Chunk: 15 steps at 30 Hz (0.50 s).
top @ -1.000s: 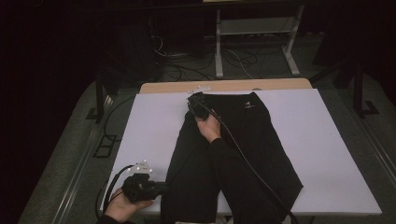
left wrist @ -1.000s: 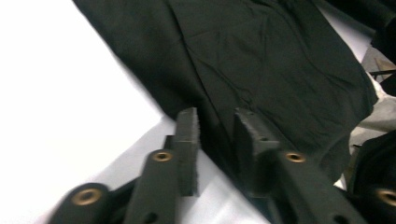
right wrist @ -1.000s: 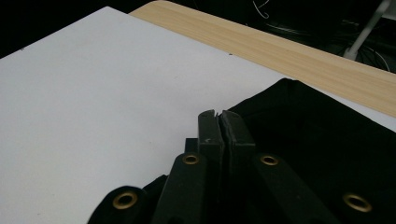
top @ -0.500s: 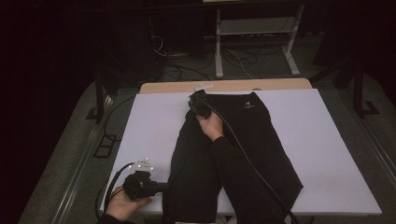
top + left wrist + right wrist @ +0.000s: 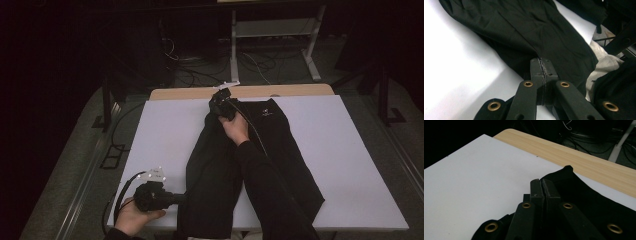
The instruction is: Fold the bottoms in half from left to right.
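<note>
A white sheet (image 5: 150, 130) covers the table, whose bare wooden edge (image 5: 190, 93) shows along the far side. Beyond it the room is dark: a grey floor, tangled cables (image 5: 260, 62) and a white frame (image 5: 310, 55) stand behind the table, and a rail (image 5: 85, 185) runs along the floor on the left.

Black trousers (image 5: 290, 145) lie lengthwise on the sheet, waist at the far end near the wooden edge, legs running toward the near edge and partly hanging over it. A small pale logo (image 5: 265, 113) sits near the waist. The left half of the cloth is bunched and folded inward, the right half lies flatter.

The left gripper (image 5: 175, 198) sits at the near left, just by the near edge, held level and pointing at the left leg. In the left gripper view its jaws have just been closing and now press together on a pinch of the trousers (image 5: 544, 32) at the leg's edge, the cloth pulled into creases that run to the jaw tips.

The right gripper (image 5: 218, 101) is at the far end, over the waist's left corner. In the right gripper view its jaws are together, clamped on the waist edge of the trousers (image 5: 584, 195), which rises in a small peak beside the tips, with the sheet (image 5: 474, 175) to one side and the wooden edge (image 5: 579, 152) beyond.
</note>
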Motion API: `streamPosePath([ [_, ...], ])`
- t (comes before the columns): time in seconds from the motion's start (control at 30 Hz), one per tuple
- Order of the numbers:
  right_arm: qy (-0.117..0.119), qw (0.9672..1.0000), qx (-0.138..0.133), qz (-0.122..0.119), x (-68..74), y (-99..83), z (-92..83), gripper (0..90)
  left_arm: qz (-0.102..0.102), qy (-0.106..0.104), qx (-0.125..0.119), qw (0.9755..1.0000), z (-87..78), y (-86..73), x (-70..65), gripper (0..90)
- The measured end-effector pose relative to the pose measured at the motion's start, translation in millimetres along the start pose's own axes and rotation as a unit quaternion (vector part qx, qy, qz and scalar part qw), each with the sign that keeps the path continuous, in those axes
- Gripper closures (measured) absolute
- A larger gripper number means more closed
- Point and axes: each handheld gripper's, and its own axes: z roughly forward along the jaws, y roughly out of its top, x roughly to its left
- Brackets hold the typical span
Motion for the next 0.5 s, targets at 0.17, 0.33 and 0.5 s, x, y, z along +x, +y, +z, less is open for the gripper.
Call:
streamPosePath([
  [0.17, -0.004, 1.0, 0.001, 0.004, -7.3, 0.6, -6.0, 86.1, 0.008, -0.018, -0.006, 0.9998, 2.9, 7.0, -5.0, 88.9],
  [0.33, -0.007, 1.0, 0.0, 0.005, -13.4, 0.7, -11.5, 86.1, 0.02, -0.039, -0.014, 0.9989, 6.2, 15.2, -11.8, 88.9],
  [0.5, -0.01, 0.9999, -0.001, 0.008, -18.9, 0.7, -16.8, 86.2, 0.034, -0.059, -0.016, 0.9976, 11.8, 24.4, -20.2, 88.9],
])
